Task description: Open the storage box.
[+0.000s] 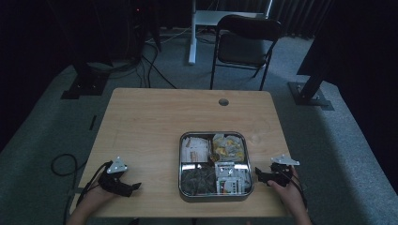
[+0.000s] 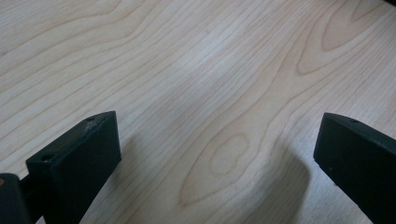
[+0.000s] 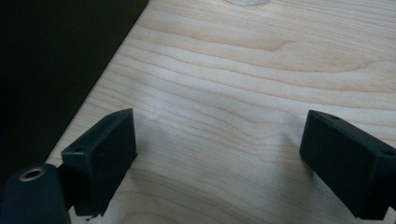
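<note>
While claws gape, tray (image 1: 180, 164) holds packets (image 1: 230, 177).

Pale wavy-grained wooden table (image 1: 155, 122), silvery metal tray (image 1: 180, 164), black left tool (image 1: 134, 187), black right tool (image 1: 257, 174)

No legible text on anything

A dark folding chair (image 1: 245, 43) stands beyond the wooden table (image 1: 155, 122), cables (image 1: 150, 65) trailing nearby.
</note>
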{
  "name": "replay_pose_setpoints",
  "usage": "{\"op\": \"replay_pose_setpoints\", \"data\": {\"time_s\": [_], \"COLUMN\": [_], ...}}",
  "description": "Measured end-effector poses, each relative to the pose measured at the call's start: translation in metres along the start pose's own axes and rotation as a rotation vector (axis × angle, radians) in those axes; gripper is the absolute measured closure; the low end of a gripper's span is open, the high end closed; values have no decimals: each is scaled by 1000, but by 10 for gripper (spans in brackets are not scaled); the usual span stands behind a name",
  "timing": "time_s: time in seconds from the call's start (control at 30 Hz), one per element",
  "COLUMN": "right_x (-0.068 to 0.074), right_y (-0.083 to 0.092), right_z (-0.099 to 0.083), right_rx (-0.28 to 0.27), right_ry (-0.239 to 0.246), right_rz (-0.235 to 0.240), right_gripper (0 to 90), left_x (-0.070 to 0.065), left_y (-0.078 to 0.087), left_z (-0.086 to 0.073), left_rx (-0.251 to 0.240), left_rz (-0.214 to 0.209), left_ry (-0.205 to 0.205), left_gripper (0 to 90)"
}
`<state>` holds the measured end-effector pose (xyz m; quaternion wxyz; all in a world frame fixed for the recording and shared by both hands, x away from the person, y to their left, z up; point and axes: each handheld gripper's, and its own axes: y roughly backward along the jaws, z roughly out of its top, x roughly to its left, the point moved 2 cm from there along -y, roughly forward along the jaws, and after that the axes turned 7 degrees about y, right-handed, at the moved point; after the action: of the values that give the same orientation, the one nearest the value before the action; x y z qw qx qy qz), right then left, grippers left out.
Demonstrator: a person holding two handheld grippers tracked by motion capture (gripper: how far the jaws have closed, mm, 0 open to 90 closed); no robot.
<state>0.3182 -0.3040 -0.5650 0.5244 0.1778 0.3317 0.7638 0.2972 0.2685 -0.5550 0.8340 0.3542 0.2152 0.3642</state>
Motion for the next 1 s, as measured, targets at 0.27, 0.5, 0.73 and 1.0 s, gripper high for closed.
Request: {"op": "replay_pose_setpoints", "data": {"time_s": [0.27,0.5,0.73,1.0], "right_x": [0,0,0,0], "right_y": [0,0,0,0], "right_z": [0,0,0,0], "right_rx": [0,0,0,0], "right_ry": [-1,-1,-1,0], "right_rz": [0,0,0,0], "right_gripper": [101,101,101,101], "left_x": [-8,-16,-23,-32], "left_y": [-4,-7,-8,-9], "left_z": [11,20,30,42], "left_rx": [-6,-4,-12,-29], "left_rz": [-11,-36,-58,-94], "left_ry": [-24,-40,-57,-76], "left_gripper": [8,8,8,8]}}
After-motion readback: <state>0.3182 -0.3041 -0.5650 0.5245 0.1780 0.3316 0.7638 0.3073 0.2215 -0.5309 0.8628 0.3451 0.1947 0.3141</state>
